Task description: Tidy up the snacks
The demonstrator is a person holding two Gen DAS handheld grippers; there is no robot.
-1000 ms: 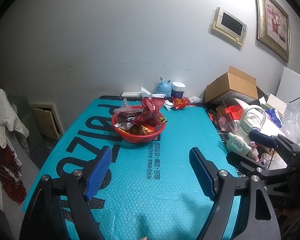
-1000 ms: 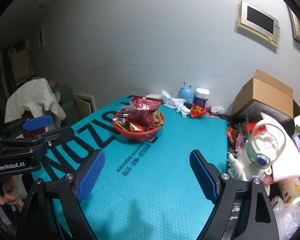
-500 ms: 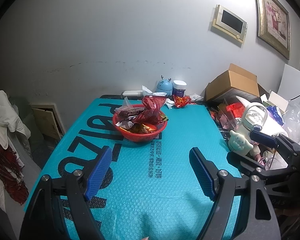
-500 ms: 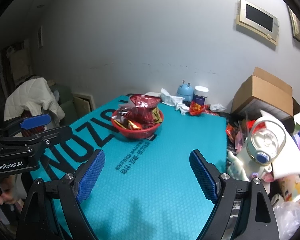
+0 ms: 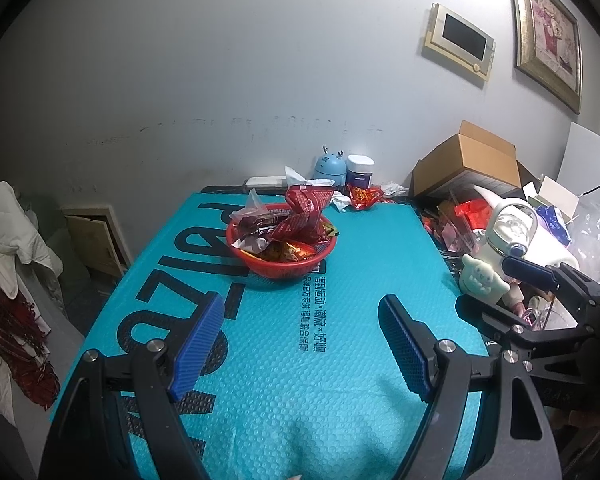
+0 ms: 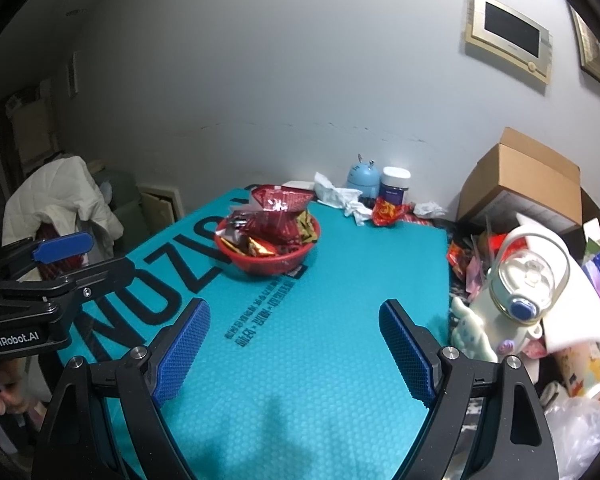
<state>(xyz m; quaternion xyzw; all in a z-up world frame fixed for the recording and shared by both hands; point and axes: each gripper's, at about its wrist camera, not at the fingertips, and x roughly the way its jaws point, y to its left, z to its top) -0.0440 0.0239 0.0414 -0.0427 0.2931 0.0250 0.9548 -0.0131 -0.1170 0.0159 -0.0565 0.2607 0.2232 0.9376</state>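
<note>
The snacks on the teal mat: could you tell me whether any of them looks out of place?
Yes. One red packet lies loose at the far edge of the mat, apart from the red basket, where the other snacks are heaped. A tall packet sticks up well above the basket's rim.

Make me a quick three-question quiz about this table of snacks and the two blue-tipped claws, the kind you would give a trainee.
1. True or false: the left gripper is clamped on a snack packet.
2. What holds the pile of snack packets? A) the cardboard box B) the red basket C) the white kettle
3. Fill in: one red wrapper lies loose on the teal mat, between the basket and the ____ wall.

Key
1. False: both it and the right gripper stand open, nothing between their pads.
2. B
3. Far (back) wall, just in front of the blue gadget and the jar.
</note>
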